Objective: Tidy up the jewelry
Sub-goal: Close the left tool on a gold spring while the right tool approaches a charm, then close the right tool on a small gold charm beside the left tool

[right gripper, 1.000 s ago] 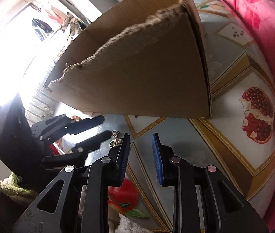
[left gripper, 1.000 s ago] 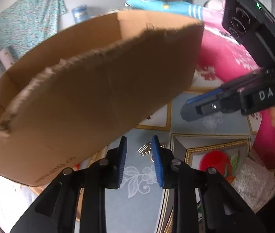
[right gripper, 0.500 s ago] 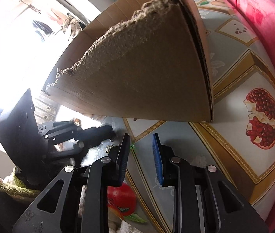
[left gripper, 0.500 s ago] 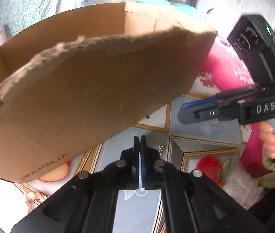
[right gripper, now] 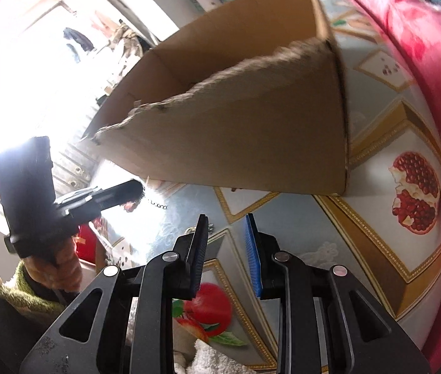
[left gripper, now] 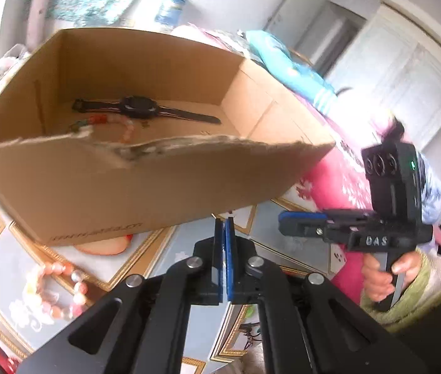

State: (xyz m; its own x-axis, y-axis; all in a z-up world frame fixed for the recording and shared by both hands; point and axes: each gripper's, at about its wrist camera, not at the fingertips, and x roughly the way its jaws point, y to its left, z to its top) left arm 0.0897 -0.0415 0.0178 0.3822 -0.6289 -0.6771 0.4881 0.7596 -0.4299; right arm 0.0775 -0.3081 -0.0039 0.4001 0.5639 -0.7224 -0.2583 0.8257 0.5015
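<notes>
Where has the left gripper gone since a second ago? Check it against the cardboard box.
Yes. The left gripper has risen: the cardboard box interior and the watch inside now show, where earlier only its outer wall did.

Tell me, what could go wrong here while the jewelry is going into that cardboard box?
1. The left gripper seems to pinch a small chain only at the jaws' tips; it could slip.
2. The cardboard box has a torn front edge that might snag it.
</notes>
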